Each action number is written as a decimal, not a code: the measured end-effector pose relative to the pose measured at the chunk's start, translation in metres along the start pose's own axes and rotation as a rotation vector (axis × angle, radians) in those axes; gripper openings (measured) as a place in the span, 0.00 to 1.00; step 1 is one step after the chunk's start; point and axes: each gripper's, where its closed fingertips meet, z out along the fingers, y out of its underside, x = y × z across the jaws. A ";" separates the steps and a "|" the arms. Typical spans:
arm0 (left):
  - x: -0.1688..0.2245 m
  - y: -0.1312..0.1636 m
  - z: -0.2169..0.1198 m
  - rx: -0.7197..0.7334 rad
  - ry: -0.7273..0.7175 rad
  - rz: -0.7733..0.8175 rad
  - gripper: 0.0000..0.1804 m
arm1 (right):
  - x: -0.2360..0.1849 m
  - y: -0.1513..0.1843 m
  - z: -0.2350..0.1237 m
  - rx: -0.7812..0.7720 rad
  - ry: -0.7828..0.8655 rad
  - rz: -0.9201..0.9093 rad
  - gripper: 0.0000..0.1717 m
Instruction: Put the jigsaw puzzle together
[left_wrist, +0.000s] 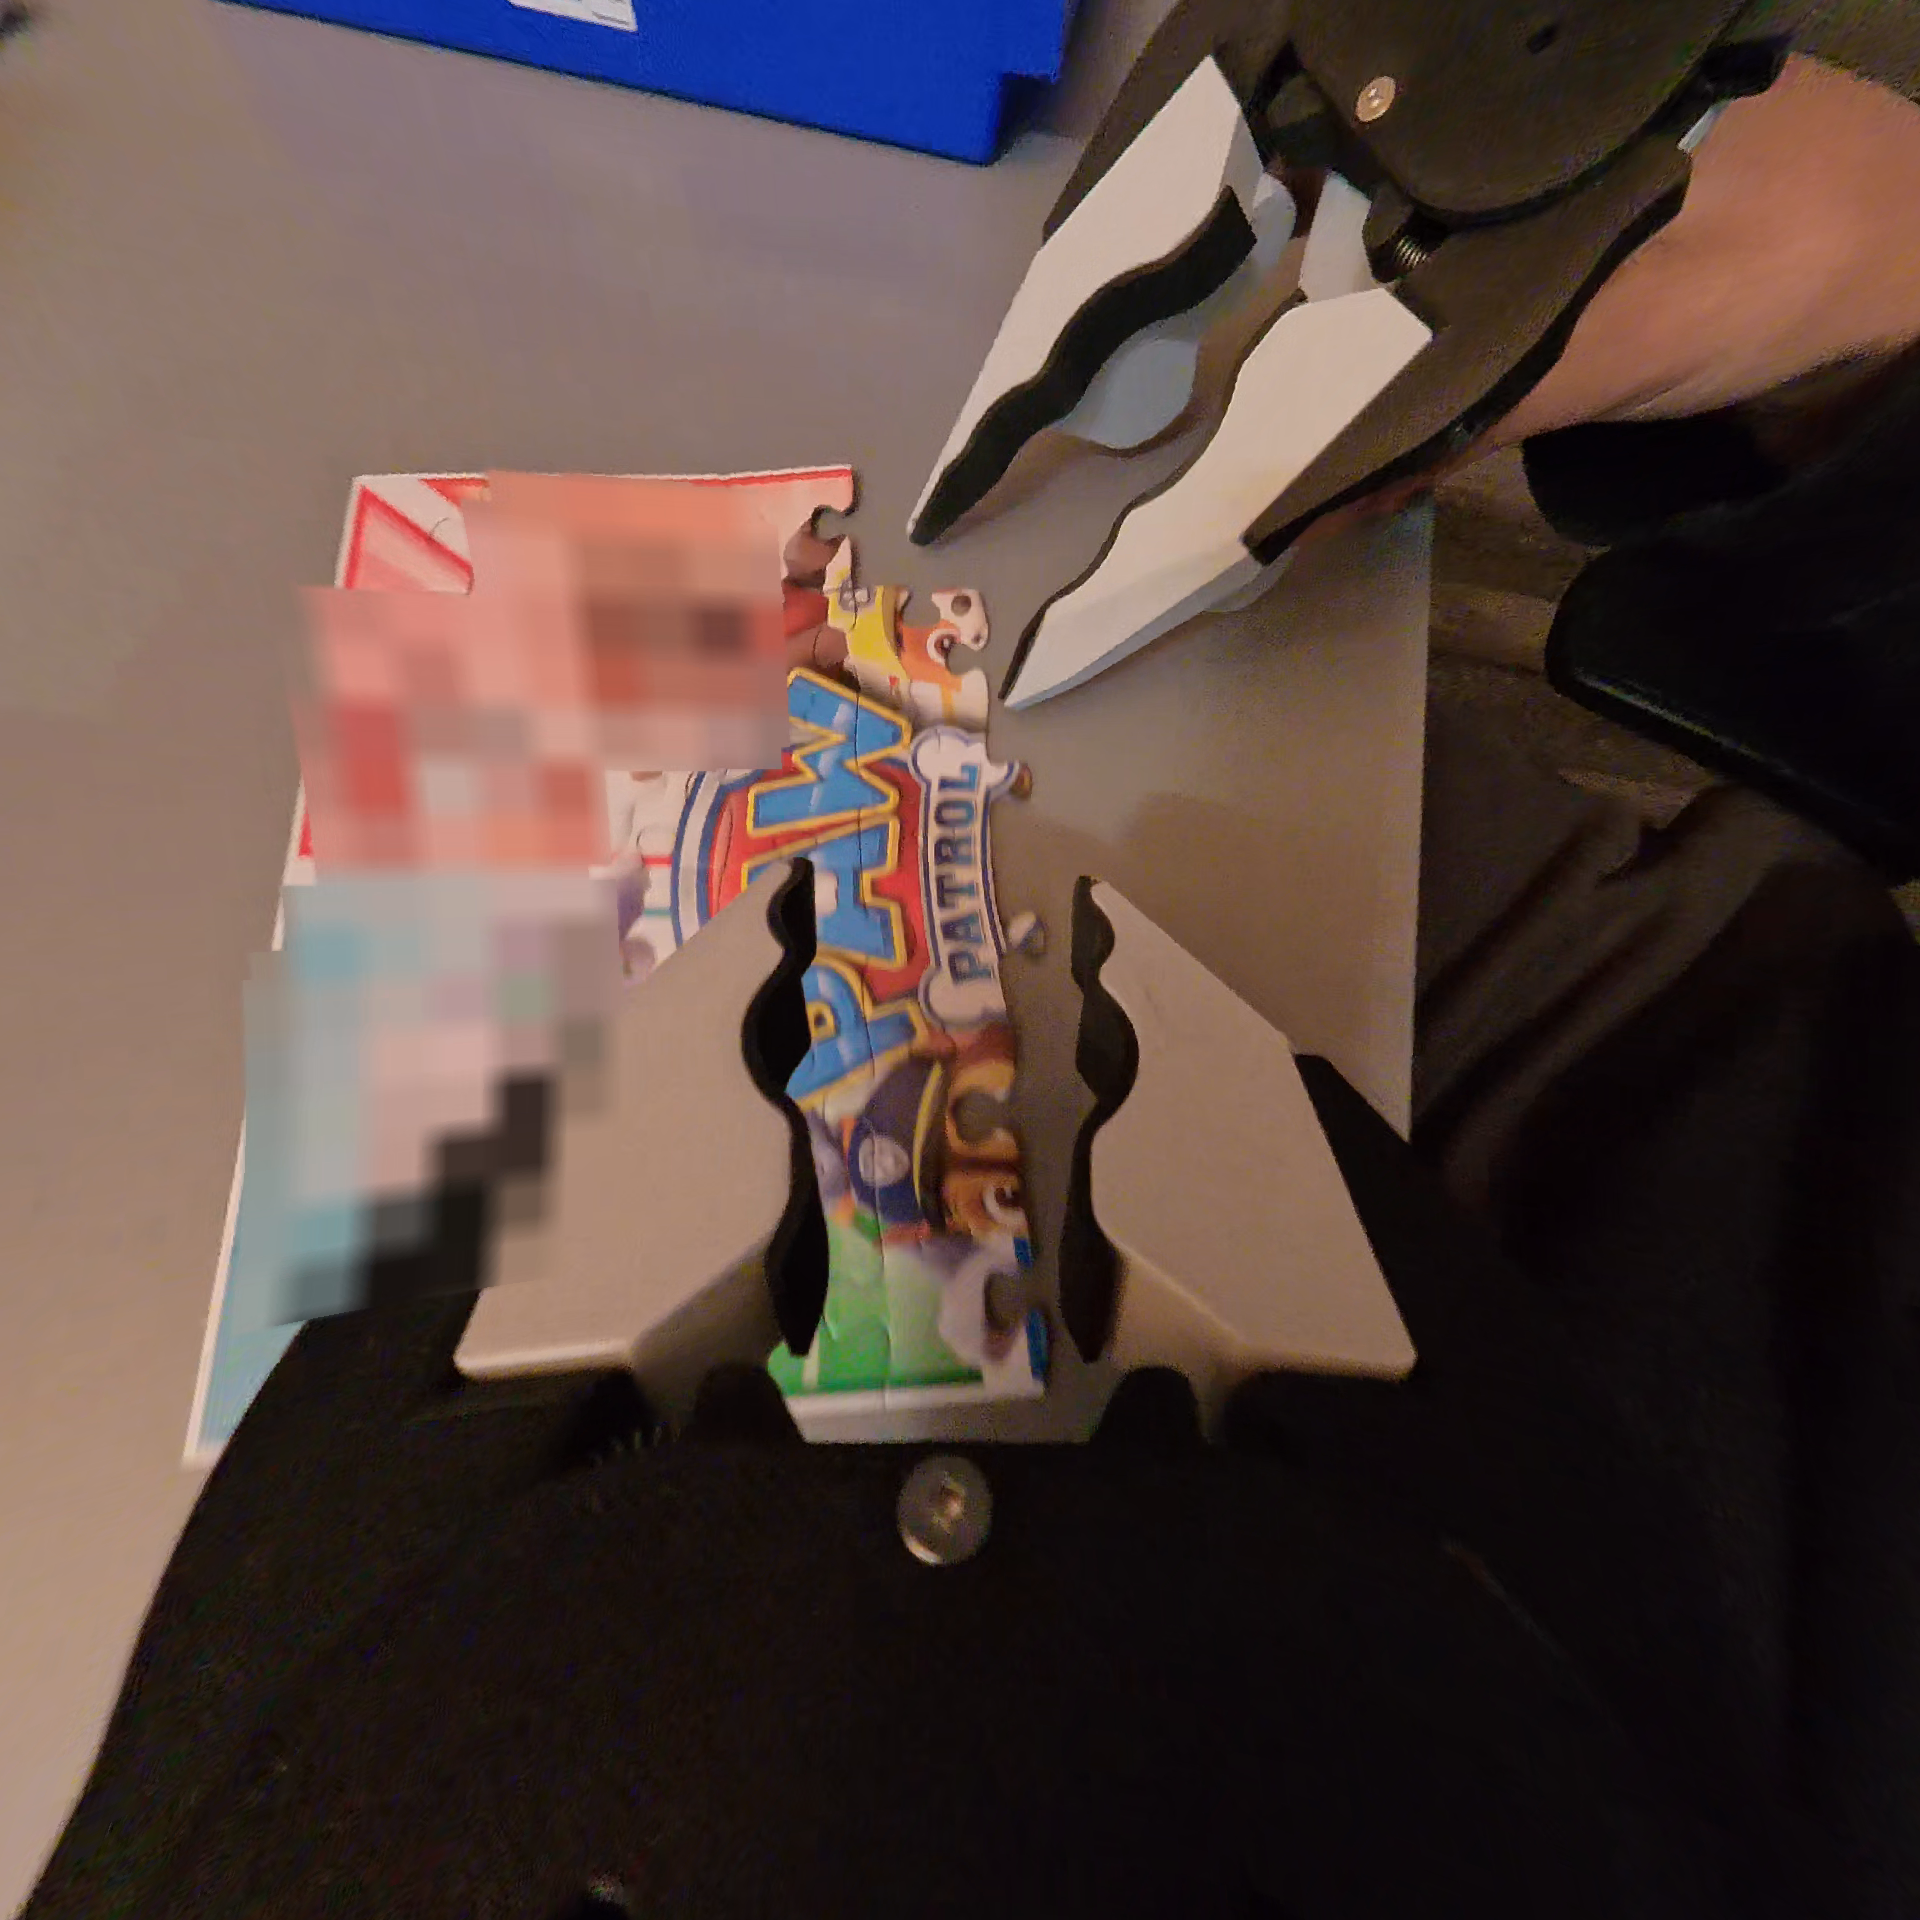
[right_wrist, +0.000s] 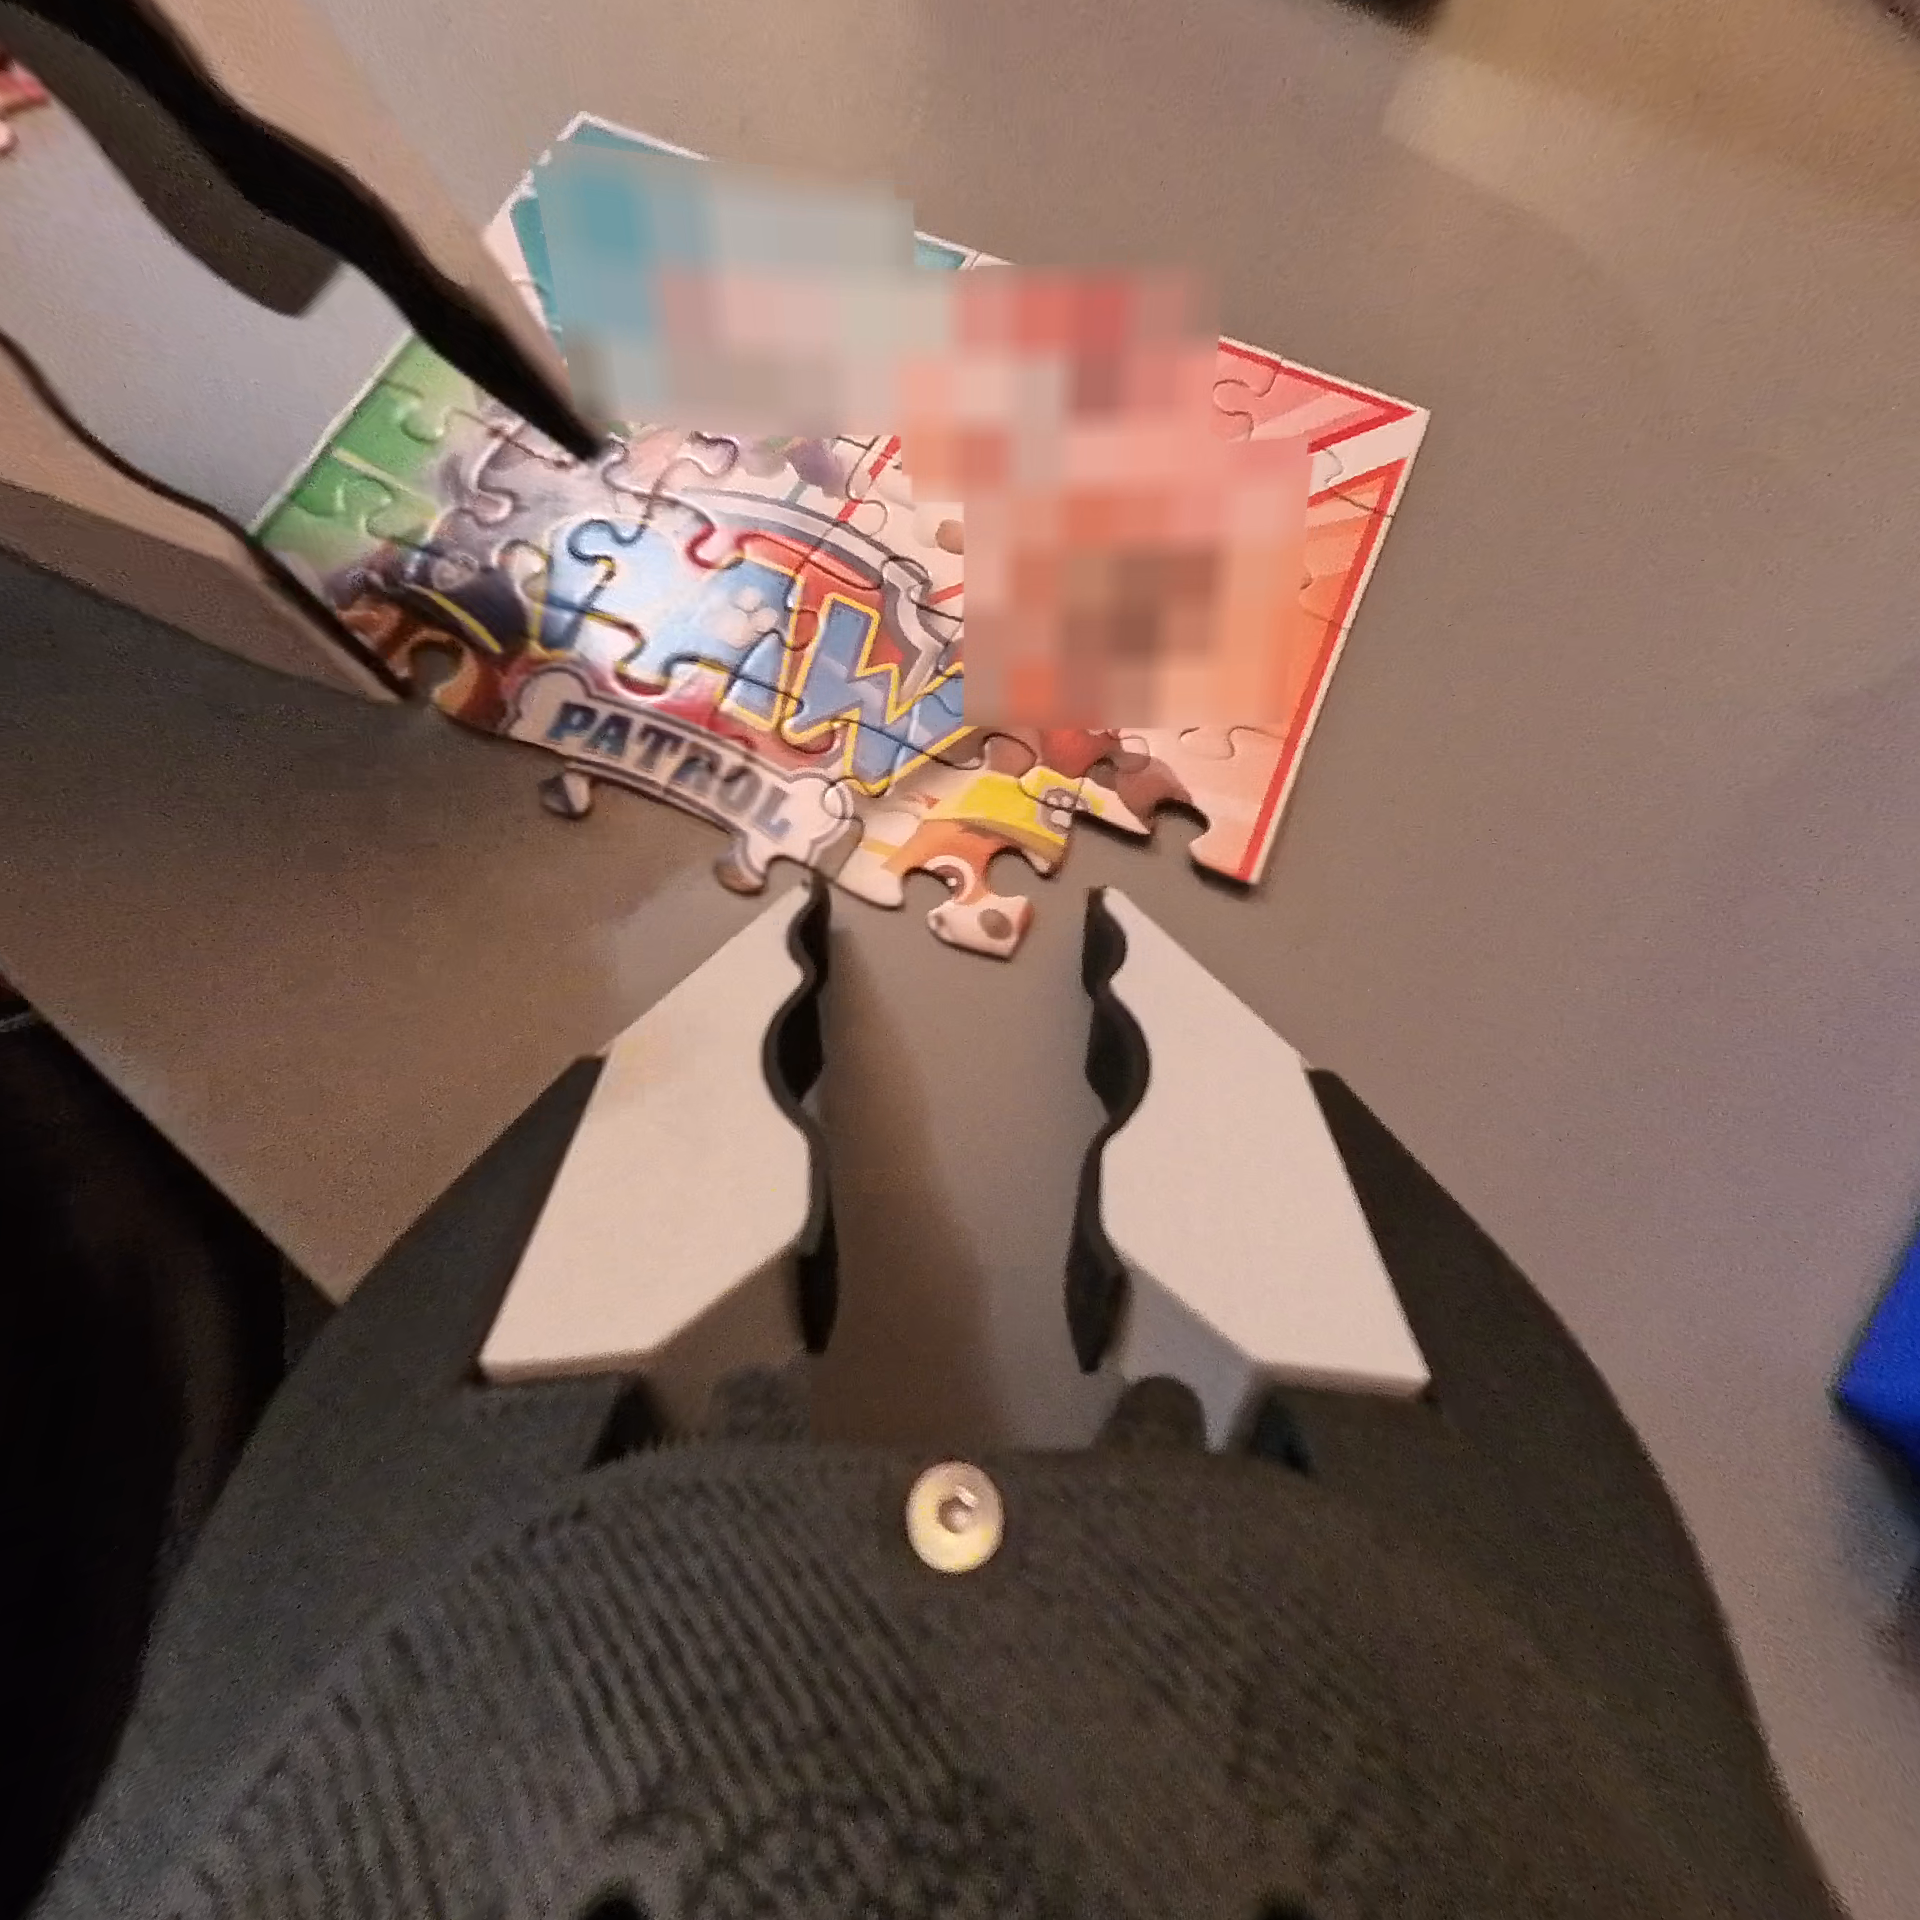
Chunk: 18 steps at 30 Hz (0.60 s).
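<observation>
Assembling of a jigsaw puzzle (right_wrist: 644, 623) on a grey table (left_wrist: 520, 312), by judgement; several pieces already joined, the near edge not yet filled.

Left gripper (left_wrist: 940, 904): jaws apart, holding nothing, hanging over the joined part of the puzzle, one finger (right_wrist: 499, 364) with its tip down at the picture near the green corner.

Right gripper (right_wrist: 951, 914): jaws apart too, nothing between the pads, only bare table. Just ahead of its tips, the last piece with a dog's face (right_wrist: 977, 883), already sitting in the edge.

Farther off, a blue box (left_wrist: 727, 62). Probably next: fetching another loose piece; none visible here.
</observation>
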 end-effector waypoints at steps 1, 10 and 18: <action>-0.003 -0.003 0.009 -0.010 0.016 -0.007 0.26 | 0.003 0.001 0.001 -0.016 -0.017 -0.013 0.26; -0.026 -0.010 0.050 -0.037 0.046 -0.100 0.26 | -0.001 0.003 0.004 -0.057 -0.181 -0.161 0.11; -0.032 -0.006 0.053 -0.032 0.042 -0.127 0.26 | -0.007 -0.001 0.006 -0.048 -0.163 -0.217 0.00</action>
